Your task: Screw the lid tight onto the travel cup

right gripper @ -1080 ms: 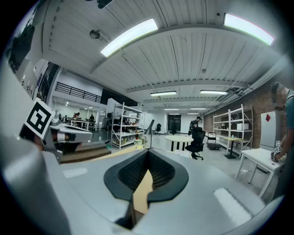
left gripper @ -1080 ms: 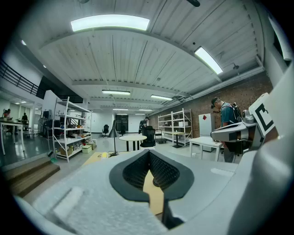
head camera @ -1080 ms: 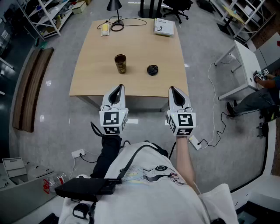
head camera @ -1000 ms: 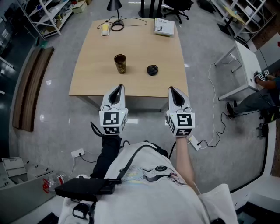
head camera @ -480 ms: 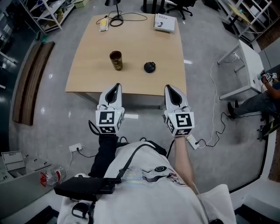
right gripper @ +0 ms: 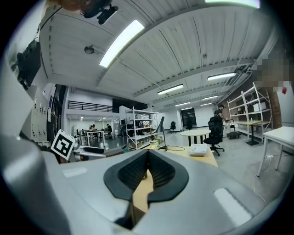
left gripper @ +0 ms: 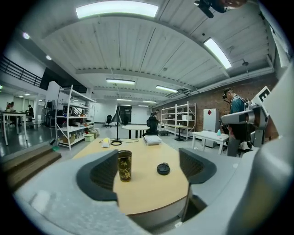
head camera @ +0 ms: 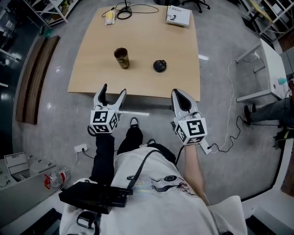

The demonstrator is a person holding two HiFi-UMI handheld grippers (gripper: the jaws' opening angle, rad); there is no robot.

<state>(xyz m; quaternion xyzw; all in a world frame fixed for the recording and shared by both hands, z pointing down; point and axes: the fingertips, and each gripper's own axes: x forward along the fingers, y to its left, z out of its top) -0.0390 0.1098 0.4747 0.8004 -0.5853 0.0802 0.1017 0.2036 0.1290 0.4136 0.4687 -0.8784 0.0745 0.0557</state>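
A dark patterned travel cup (head camera: 121, 58) stands upright and uncovered on the wooden table (head camera: 142, 41). Its black lid (head camera: 159, 65) lies on the table to the cup's right, apart from it. Both grippers hang in front of the table's near edge, short of both objects. My left gripper (head camera: 113, 90) has just been opening; its jaws stand apart with nothing between them. In the left gripper view the cup (left gripper: 124, 165) and lid (left gripper: 163, 169) show far beyond the left gripper (left gripper: 149, 173). My right gripper (head camera: 178, 94) is shut and empty, its pads (right gripper: 158, 173) meeting.
At the table's far edge lie a book (head camera: 178, 15), a lamp base with a cable (head camera: 123, 7) and a small pale object (head camera: 109, 17). A wooden bench (head camera: 34, 78) stands on the left. A white side table (head camera: 268, 64) and a seated person (head camera: 275, 110) are on the right.
The left gripper's jaws have opened, and that gripper has dropped lower and shifted left. The right gripper has sunk slightly and stays shut. Cup and lid have not moved.
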